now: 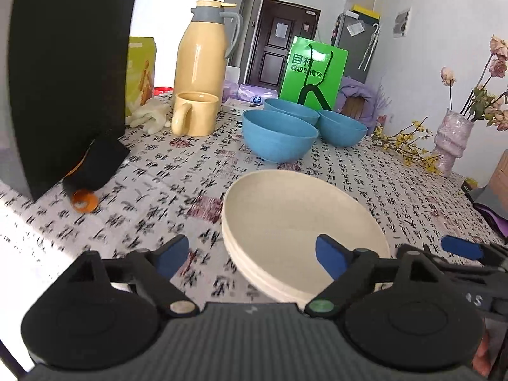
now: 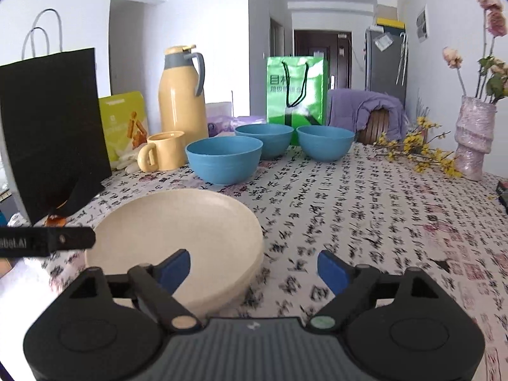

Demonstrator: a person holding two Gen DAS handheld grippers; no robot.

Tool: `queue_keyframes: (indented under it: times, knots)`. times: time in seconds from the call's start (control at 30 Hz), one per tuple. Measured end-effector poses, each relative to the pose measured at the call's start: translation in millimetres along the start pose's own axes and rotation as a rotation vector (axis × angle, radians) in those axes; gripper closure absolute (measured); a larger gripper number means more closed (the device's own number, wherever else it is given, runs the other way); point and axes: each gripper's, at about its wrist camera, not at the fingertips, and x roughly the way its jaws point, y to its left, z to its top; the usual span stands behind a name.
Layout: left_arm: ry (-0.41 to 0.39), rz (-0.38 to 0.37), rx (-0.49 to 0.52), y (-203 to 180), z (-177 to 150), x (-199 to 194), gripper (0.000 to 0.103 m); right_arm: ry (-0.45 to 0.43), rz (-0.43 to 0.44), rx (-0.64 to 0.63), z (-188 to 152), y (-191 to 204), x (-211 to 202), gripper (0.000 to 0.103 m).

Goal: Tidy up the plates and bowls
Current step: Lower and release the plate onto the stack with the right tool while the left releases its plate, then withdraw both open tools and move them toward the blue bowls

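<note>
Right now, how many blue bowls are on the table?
3: the nearest blue bowl just beyond the cream plates, the middle bowl behind it, the right bowl by the green bag.

White walls (image 2: 203,16) in bright daylight; dark wooden door (image 1: 279,50) down the hallway; grey fridge (image 2: 385,63) alongside; calligraphy-print cloth over the worktop (image 2: 365,209).
</note>
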Motion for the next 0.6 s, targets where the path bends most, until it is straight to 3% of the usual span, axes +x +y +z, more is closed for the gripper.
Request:
queue_keyframes:
  times: [0.23,0.6]
  knots:
    - [-0.037,-0.016,0.037,-11,-19,-21,0.004,-0.018,0.023,0.021,-31,-15,-32,0.015]
    - [-0.036,-0.044,0.071,-35,-22,-29,0.003,-0.063,-0.005,0.063,-39,-38,-52,0.014]
